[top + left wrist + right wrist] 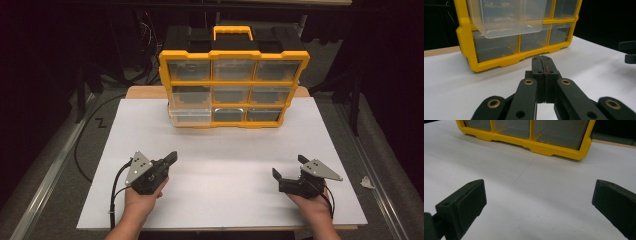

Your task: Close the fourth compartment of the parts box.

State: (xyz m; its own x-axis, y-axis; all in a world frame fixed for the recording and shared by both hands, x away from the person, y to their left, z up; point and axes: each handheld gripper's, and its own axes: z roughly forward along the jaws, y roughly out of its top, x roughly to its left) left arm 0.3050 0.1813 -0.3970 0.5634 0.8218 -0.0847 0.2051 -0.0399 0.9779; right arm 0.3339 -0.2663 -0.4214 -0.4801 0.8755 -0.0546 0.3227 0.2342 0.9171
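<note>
A yellow and black organiser case (pixel 233 75) with clear drawers stands upright at the far middle of the white table (pixel 220 150). Its lower left drawer (pixel 189 114) is pulled partly out; in the left gripper view that clear drawer (pixel 509 18) juts forward from the case (pixel 466 47). My left gripper (pixel 171 157) is near the front left, pointing toward the case, jaws pressed together on nothing (pixel 544 65). My right gripper (pixel 289 166) rests near the front right with its jaws wide apart (pixel 539 202), nothing between them, the case's yellow base (pixel 541 147) ahead.
A black cable (pixel 116 187) trails from the left gripper over the table's front left edge. A metal rail (pixel 50 175) runs along the floor at the left. A scrap of white paper (pixel 367 182) lies off the table at the right. Bare white surface lies between the grippers and the case.
</note>
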